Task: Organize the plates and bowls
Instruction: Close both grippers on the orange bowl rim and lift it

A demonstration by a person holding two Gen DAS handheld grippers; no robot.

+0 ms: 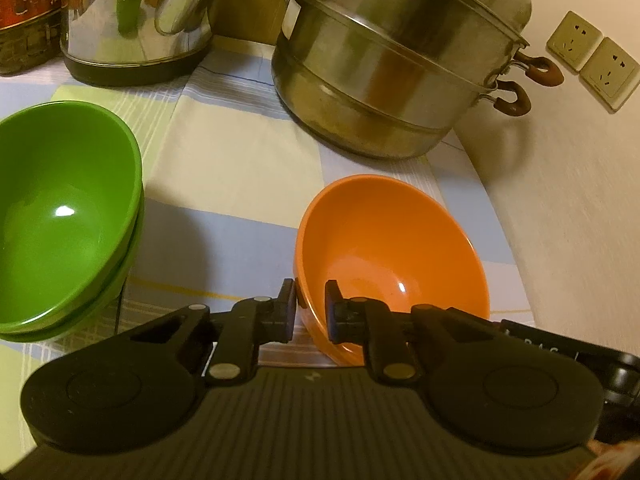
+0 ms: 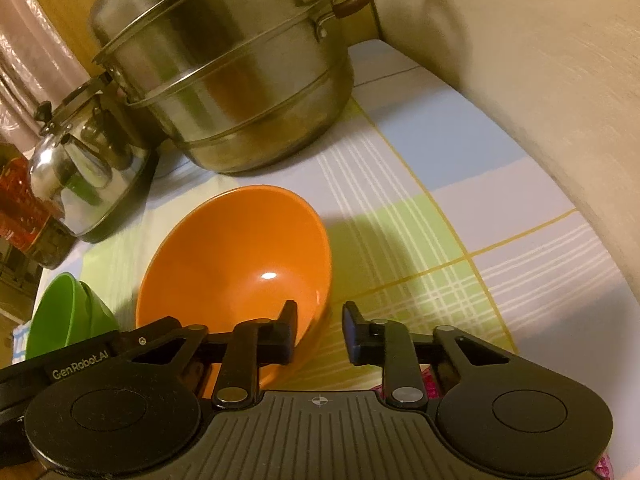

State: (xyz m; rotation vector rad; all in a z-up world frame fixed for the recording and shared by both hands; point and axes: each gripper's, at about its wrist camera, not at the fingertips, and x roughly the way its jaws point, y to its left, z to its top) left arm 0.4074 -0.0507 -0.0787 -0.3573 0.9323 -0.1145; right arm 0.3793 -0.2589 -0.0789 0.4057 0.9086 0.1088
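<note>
Step in hand, as judged: take the orange bowl [image 1: 392, 240] by its near rim and lift it, probably towards the green bowls [image 1: 68, 220].

Left hand-held gripper [image 1: 311, 300]: clenched on the bowl's near-left rim, one finger against the outer wall, the other inside. Grip looks set.

Right hand-held gripper [image 2: 320, 316]: not yet grasping. The rim on the bowl's other near side stands between its jaws. The inner finger [image 2: 289, 320] is down in the bowl. The outer finger [image 2: 352, 328] stands off the wall, with desk [image 2: 440, 208] showing in the gap.

Notes for you:
- Close the right jaws until both pads bear on the wall before any lift. A one-sided pull would likely tip the bowl.
- The wall is smooth and flares outward, so seat the pads well below the lip. A bite on the lip alone may slip.
- Raise both hands together and keep the rim level.
- The pot [image 1: 400, 60] stands just behind the bowl and the kettle [image 1: 140, 20] further left. Lift straight up first, then travel.

Position: the bowl sits upright on the desk directly ahead of both grippers, its near rim at their fingertips. The green bowls are nested, two as far as can be seen, and stand apart to the left.
</note>
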